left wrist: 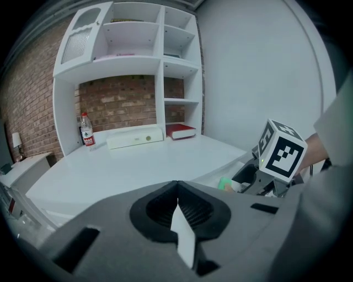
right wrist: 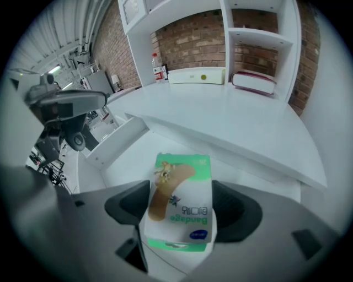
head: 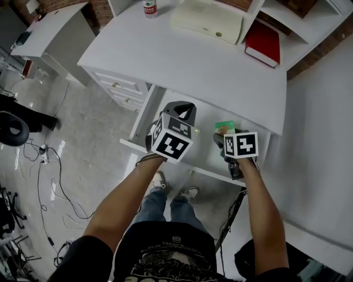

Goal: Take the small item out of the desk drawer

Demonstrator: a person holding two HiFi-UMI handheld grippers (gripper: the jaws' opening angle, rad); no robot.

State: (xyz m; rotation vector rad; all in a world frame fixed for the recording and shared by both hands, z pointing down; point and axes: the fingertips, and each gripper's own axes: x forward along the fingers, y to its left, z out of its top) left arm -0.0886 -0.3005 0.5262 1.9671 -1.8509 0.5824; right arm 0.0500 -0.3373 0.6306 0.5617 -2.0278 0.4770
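A small green-and-white bandage box (right wrist: 177, 184) sits between the jaws of my right gripper (right wrist: 182, 212), whose pads press on its two sides. In the head view this gripper (head: 223, 135) hovers over the right part of the open white desk drawer (head: 202, 160), with the box's green edge (head: 224, 126) poking out ahead of it. My left gripper (head: 183, 112) hangs over the drawer's left part, its jaws (left wrist: 177, 206) together with nothing between them. From the left gripper view, the right gripper (left wrist: 259, 179) and the box (left wrist: 225, 183) appear at the right.
On the white desk top (head: 193, 63) stand a water bottle (head: 149, 7), a cream flat case (head: 207, 20) and a red book (head: 262, 43). A set of small drawers (head: 122, 88) is at the desk's left. Cables (head: 47, 165) lie on the floor.
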